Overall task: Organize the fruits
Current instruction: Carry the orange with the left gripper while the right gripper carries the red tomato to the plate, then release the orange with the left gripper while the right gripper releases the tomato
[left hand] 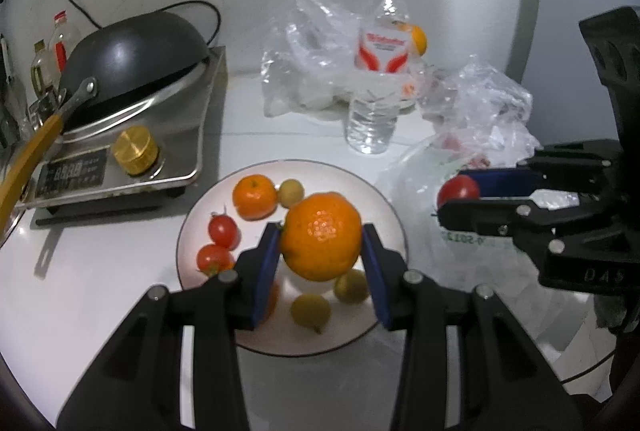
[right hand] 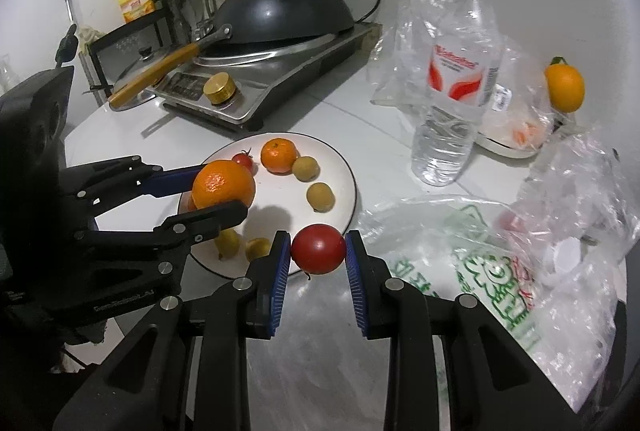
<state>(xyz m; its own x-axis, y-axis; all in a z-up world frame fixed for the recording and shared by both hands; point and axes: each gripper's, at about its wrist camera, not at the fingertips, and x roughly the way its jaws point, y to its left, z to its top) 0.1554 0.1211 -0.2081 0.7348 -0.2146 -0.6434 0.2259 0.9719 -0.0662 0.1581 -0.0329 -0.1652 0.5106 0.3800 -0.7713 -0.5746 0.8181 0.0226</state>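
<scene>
My left gripper [left hand: 322, 245] is shut on a large orange [left hand: 321, 235] and holds it above the white plate [left hand: 390, 209]. It also shows in the right wrist view [right hand: 224, 187]. My right gripper [right hand: 318, 251] is shut on a red tomato [right hand: 318, 249] just off the plate's [right hand: 344, 161] near right rim; the tomato also shows in the left wrist view [left hand: 458, 190]. On the plate lie a small orange [left hand: 255, 195], two red tomatoes [left hand: 223, 230] and several yellow-green fruits [left hand: 310, 311]. Another orange fruit [right hand: 565, 89] sits at the far right.
A water bottle [left hand: 378, 71] stands behind the plate among clear plastic bags [left hand: 480, 103]. A printed bag [right hand: 480, 263] lies right of the plate. An induction cooker [left hand: 168, 135] with an upturned black wok [left hand: 132, 55] is at the left. Bottles stand by the wall.
</scene>
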